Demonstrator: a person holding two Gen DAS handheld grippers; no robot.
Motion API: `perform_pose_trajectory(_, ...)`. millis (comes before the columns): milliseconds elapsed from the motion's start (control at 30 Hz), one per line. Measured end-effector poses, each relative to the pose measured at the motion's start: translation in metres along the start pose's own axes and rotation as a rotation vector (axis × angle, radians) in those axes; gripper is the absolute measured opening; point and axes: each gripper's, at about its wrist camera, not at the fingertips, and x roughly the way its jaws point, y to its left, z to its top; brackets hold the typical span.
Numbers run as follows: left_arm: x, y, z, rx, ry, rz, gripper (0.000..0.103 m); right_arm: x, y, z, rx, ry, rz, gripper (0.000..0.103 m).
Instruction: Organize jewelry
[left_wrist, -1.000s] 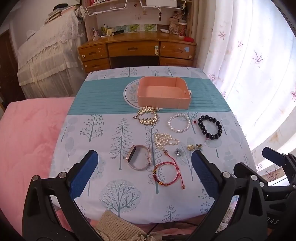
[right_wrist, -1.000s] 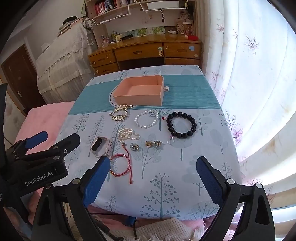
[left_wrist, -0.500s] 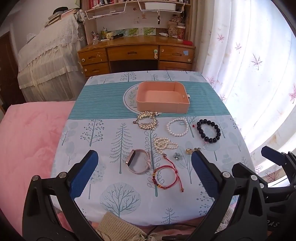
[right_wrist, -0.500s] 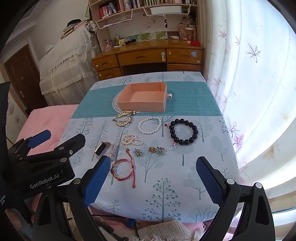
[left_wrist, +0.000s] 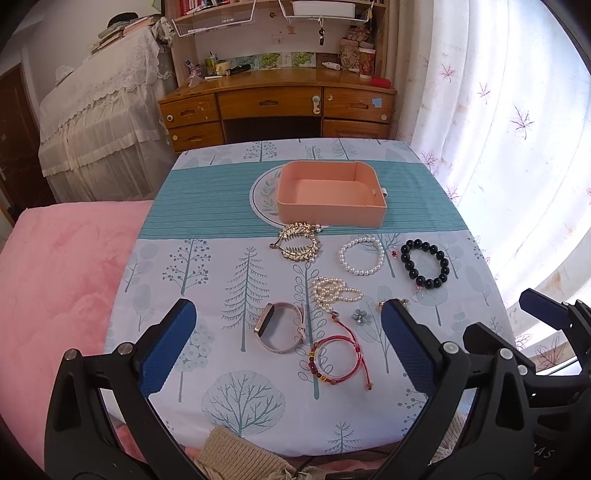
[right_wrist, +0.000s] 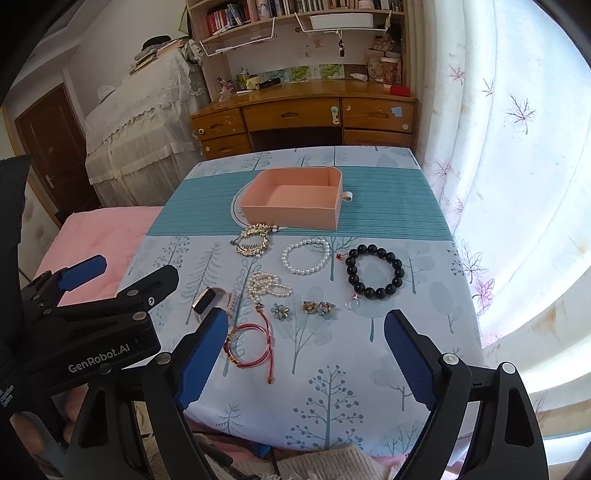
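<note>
Compared with the view a second earlier, both cameras have tipped slightly, so the table sits lower in frame and more of the bookshelf shows; the jewelry itself has not shifted. The right gripper (right_wrist: 303, 354) has just been closing a little, with nothing between its jaws.

From left to right: the left gripper (left_wrist: 288, 350) hangs over the near edge of the tree-print tablecloth (left_wrist: 221, 280), its fingers spread wide and empty, seemingly waiting for a first pick. Between its fingers lie the pink watch (left_wrist: 279, 328) and the red cord bracelet (left_wrist: 338, 360), the pieces nearest the person. Further back rest the gold leaf bracelet (left_wrist: 297, 243), just before the tray, a bunched pearl strand (left_wrist: 334, 291), the white pearl bracelet (left_wrist: 362, 256), small flower earrings (right_wrist: 303, 308) and, furthest right, the black bead bracelet (left_wrist: 424, 264). All lie apart on the cloth, probably laid out so each can be pinched singly.

The peach tray (left_wrist: 332, 214) stands empty beyond them, its open top facing up, the likely destination. The right gripper's fingers remain well spread, holding nothing.
</note>
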Motion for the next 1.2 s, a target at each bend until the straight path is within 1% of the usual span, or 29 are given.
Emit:
perform_pose_trajectory(100,0.005,0.000,0.002,-0.008,0.011,-0.012,0.099,0.005,0.000,0.000,0.003,0.008,0.011,0.084)
perform_pose_trajectory(300,0.007,-0.004,0.004,0.002,0.002,-0.024,0.099,0.010,-0.005,0.000,0.022,0.019,0.008,0.083)
perform_pose_trajectory(767,0.004,-0.001,0.000,0.007,-0.011,0.004,0.099,0.012,-0.002,-0.002,0.015,0.012,0.010,0.082)
perform_pose_trajectory(1033,0.007,0.003,-0.001,0.003,-0.002,-0.007,0.099,0.014,-0.001,-0.002,0.019,0.014,0.014,0.082)
perform_pose_trajectory(1200,0.008,0.004,-0.004,0.008,-0.002,-0.001,0.099,0.018,-0.002,-0.002,0.017,0.016,0.018,0.081)
